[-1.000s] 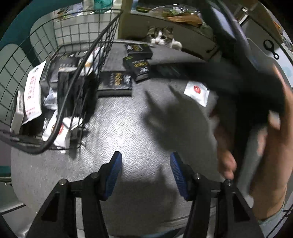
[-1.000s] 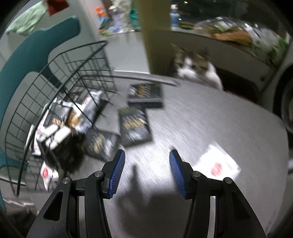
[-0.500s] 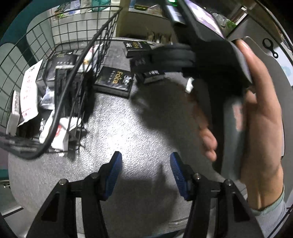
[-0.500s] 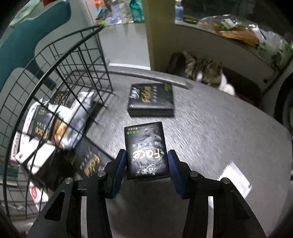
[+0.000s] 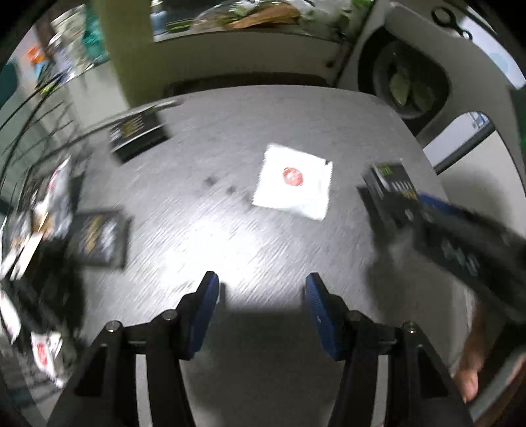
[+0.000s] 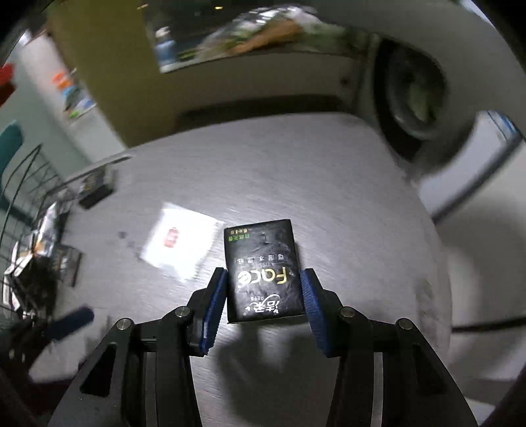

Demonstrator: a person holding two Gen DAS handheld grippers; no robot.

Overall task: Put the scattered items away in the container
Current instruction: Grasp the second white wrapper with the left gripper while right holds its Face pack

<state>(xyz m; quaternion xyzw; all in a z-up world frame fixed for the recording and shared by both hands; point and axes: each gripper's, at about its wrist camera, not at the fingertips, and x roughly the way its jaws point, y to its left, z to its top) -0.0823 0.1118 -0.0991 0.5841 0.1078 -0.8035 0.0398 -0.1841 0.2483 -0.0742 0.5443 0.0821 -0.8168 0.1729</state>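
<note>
My right gripper [image 6: 264, 295] is shut on a black "Face" tissue pack [image 6: 263, 269], held above the grey table [image 6: 328, 197]. In the left wrist view that right gripper [image 5: 414, 205] comes in from the right with the tissue pack [image 5: 389, 184]. A white sachet with a red mark [image 5: 292, 180] lies flat ahead of my left gripper [image 5: 261, 305], which is open and empty above the table [image 5: 213, 203]. The white sachet [image 6: 179, 241] sits just left of the held pack. The wire basket [image 6: 19, 203], with packs and sachets in it, stands at the far left.
Two more black packs lie on the table near the basket, one at the back [image 5: 138, 134] and one nearer [image 5: 98, 236]. A washing machine drum [image 6: 411, 95] and a cluttered shelf [image 5: 263, 16] stand beyond the far edge. A hand [image 5: 470, 371] grips the right tool.
My right gripper closed on a black tissue pack near the basket and carried it off to the right. The left gripper swung right, bringing the white sachet ahead of it. The cat is out of view.
</note>
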